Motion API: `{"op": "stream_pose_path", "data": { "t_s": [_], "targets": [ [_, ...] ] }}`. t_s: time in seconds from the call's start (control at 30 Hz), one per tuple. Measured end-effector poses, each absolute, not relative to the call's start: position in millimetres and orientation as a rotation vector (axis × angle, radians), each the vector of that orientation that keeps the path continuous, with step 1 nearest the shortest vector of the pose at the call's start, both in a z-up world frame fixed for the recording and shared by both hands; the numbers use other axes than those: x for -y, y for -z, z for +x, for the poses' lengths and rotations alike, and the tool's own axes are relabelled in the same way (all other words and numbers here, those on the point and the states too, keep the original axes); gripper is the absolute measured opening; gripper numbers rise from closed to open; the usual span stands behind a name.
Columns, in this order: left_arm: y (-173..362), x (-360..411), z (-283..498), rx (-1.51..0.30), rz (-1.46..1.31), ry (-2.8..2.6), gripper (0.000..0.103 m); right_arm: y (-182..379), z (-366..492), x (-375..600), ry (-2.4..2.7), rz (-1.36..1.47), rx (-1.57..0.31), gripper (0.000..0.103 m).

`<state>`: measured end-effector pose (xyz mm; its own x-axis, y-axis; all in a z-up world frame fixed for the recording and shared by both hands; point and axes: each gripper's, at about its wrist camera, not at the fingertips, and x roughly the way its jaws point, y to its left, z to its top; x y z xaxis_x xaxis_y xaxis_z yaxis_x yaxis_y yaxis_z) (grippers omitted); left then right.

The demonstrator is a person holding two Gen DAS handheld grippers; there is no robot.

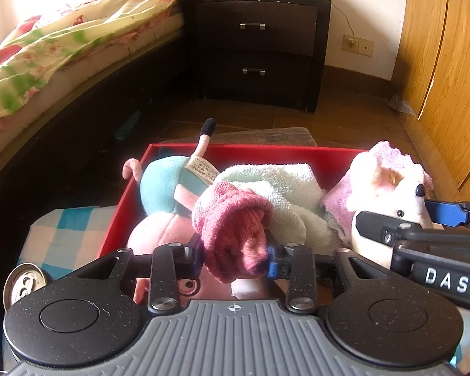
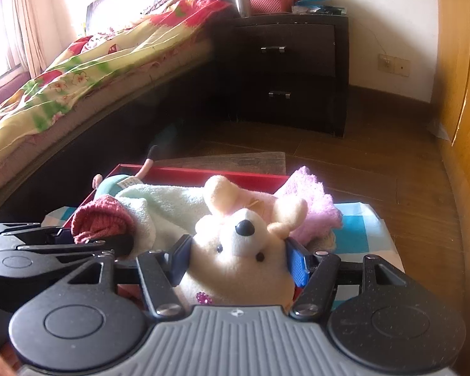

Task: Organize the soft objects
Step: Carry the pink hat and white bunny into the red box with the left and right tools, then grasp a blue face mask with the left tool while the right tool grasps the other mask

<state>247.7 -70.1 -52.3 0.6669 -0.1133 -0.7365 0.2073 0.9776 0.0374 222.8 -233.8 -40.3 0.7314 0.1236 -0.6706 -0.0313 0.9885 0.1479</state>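
The bed (image 1: 62,50) with its flowered quilt fills the 10 o'clock part of the left wrist view, and the dark two-drawer nightstand (image 1: 257,47) stands at 12 o'clock beside it. A yellow wooden wardrobe (image 1: 445,72) runs along 2 o'clock.

On the table, which is covered by a blue-and-white checked cloth (image 1: 62,235), sits the red box (image 1: 260,152), open at the top, in the middle of the view. Inside it a pale green towel (image 1: 285,188) lies across the centre. A pink pig plush in a blue dress (image 1: 163,188) lies at 9 o'clock in the box, one leg sticking up over the far wall. A pink towel (image 2: 310,206) is bunched at the box's 3 o'clock side.

The right tool (image 2: 239,255) is clamped on the cream mouse plush (image 2: 235,247), blue pads pressing both sides of its head, over the box's near right corner. The left tool (image 1: 236,257) pinches a rolled red knit sock (image 1: 235,228), held above the pig and touching the green towel.

A metal can (image 1: 23,283) stands at 8 o'clock on the cloth, just outside the box.
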Motion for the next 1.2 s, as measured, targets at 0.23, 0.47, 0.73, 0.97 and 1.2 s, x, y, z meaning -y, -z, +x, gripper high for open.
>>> {"op": "stream_pose_path", "data": {
  "t_s": [0.23,0.47,0.73,0.97,1.2],
  "targets": [
    [43,70,246,-0.784,0.139,0.147,0.076,34,221,232,-0.053,0.115,-0.715,0.052],
    [23,63,231,-0.772,0.129,0.145,0.079,15,204,243,-0.033,0.138,-0.672,0.056],
    [18,46,178,-0.826,0.106,0.202,0.079,8,159,247,-0.044,0.13,-0.734,0.057],
    [48,47,124,-0.917,0.139,0.263,0.079,22,111,247,-0.033,0.114,-0.814,0.061],
    [77,56,106,-1.001,0.152,0.322,0.079,43,95,258,-0.029,0.17,-0.905,0.061]
  ]
}}
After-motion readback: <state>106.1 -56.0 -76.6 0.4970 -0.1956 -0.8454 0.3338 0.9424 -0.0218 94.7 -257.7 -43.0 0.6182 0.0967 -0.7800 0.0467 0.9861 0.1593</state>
